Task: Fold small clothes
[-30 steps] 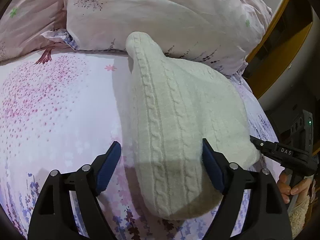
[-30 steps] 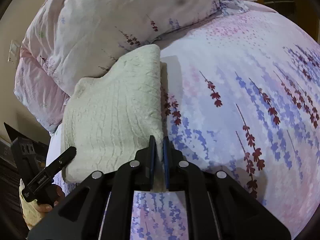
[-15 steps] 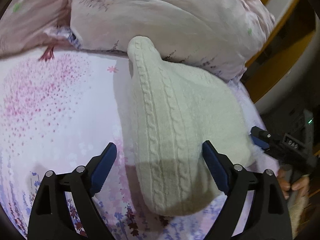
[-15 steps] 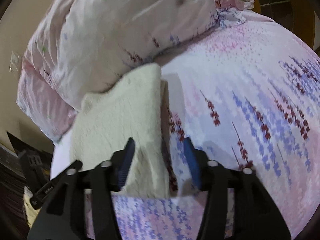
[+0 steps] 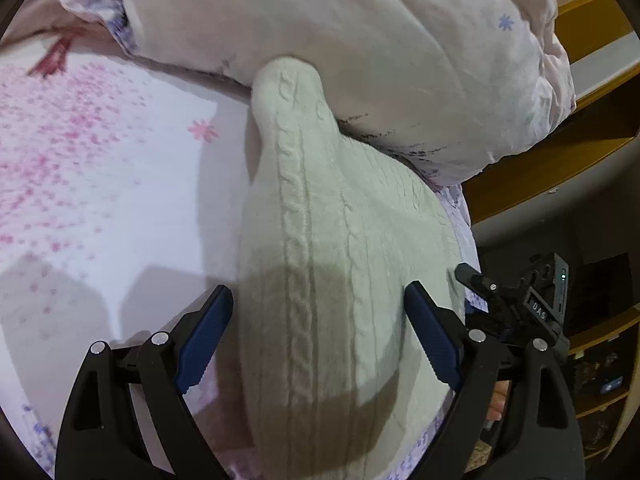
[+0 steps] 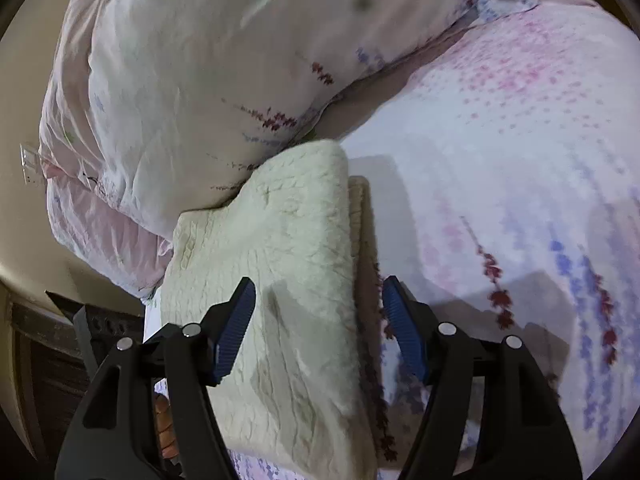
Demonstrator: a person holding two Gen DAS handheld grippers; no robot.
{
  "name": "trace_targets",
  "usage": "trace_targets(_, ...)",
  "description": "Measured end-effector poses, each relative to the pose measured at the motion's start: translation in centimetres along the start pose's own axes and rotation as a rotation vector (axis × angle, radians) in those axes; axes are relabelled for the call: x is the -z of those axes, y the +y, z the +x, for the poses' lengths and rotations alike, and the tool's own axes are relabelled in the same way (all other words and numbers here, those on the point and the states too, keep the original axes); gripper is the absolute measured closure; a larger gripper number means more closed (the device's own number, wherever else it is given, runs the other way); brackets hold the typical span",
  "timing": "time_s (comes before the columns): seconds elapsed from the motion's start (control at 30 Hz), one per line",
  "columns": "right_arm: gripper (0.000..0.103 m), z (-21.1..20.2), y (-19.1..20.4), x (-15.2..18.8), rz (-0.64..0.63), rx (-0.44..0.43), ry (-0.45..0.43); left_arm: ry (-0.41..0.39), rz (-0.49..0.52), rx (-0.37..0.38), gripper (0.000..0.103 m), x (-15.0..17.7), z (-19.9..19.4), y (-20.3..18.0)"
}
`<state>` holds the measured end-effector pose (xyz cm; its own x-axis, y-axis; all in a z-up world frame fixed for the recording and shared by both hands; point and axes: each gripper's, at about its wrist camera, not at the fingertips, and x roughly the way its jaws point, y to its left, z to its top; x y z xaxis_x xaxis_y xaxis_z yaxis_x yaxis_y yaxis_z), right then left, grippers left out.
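Observation:
A folded cream cable-knit garment point(image 5: 332, 264) lies on the floral bedsheet point(image 5: 100, 200), its far end against the pillows. My left gripper point(image 5: 320, 340) is open and empty, its jaws spread above the garment's near end. The garment also shows in the right wrist view point(image 6: 288, 280), folded with a lower layer peeking out along its right edge. My right gripper point(image 6: 320, 332) is open and empty, hovering over the garment's right edge. The right gripper also shows at the right of the left wrist view point(image 5: 516, 304).
Pink floral pillows point(image 5: 360, 40) are piled behind the garment. The bedsheet point(image 6: 500, 160) spreads wide beside it. A wooden bed frame point(image 5: 560, 152) and dark shelves point(image 5: 600, 360) lie past the bed's edge.
My right gripper opened and let go of the garment's edge, then drew back a little. My left gripper stayed open and moved closer over the garment.

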<state>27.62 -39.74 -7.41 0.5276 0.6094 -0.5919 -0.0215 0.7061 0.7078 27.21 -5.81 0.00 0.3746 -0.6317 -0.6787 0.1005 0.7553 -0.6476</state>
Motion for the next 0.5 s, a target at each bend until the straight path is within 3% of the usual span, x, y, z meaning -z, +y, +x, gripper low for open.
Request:
trace_targets(0.23, 0.055, 2.2, 0.4, 0.1, -0.003, -0.095, 0.043, -0.003, 0.001, 0.019, 0.016, -0.8, 1.0, -0.4)
trace_targets(0.37, 0.075, 2.9, 0.9, 0.6, -0.010, -0.125, 0.046, -0.007, 0.001, 0.014, 0.037, -0.7, 1.2, -0.4)
trace_targets(0.5, 0.079, 1.7, 2.3, 1.1, -0.032, -0.141, 0.009, -0.012, 0.006, 0.055, 0.053, -0.7, 0.6, -0.5)
